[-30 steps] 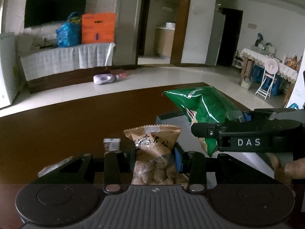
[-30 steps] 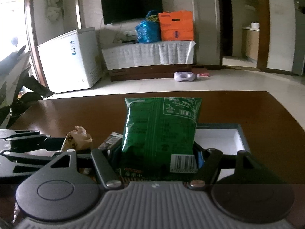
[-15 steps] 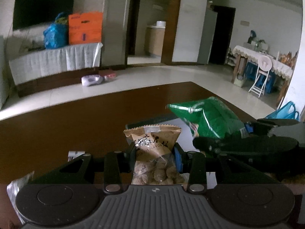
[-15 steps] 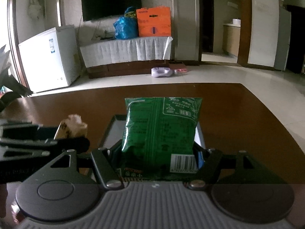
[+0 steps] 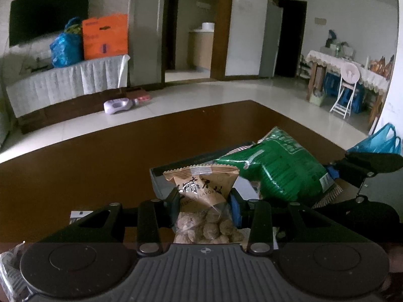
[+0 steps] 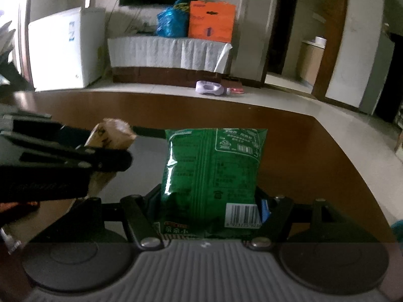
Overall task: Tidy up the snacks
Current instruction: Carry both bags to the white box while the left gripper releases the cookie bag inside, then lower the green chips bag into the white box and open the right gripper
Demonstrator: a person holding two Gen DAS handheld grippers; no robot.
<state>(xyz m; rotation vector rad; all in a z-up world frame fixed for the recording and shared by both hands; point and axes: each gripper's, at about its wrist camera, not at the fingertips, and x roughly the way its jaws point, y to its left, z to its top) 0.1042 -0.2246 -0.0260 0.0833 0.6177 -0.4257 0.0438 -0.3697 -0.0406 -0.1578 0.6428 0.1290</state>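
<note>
My left gripper (image 5: 204, 202) is shut on a brown packet of round snacks (image 5: 201, 188) and holds it above the near edge of a shallow grey box (image 5: 157, 176). My right gripper (image 6: 210, 203) is shut on a green snack bag (image 6: 214, 166), held upright over the same box (image 6: 148, 141). In the left wrist view the green bag (image 5: 279, 168) and the right gripper (image 5: 357, 168) are close on the right. In the right wrist view the left gripper (image 6: 110, 159) with the brown packet (image 6: 110, 133) is close on the left.
Both grippers hover over a dark brown wooden table (image 5: 75, 166). A small white packet (image 5: 78, 215) and a clear wrapper (image 5: 10, 271) lie on it at the near left. A white freezer (image 6: 65, 50) and a cloth-covered bench (image 6: 166, 52) stand beyond the table.
Both grippers have moved right and forward over the grey box, each still holding its bag. The green bag now sits lower and closer to the left gripper.
</note>
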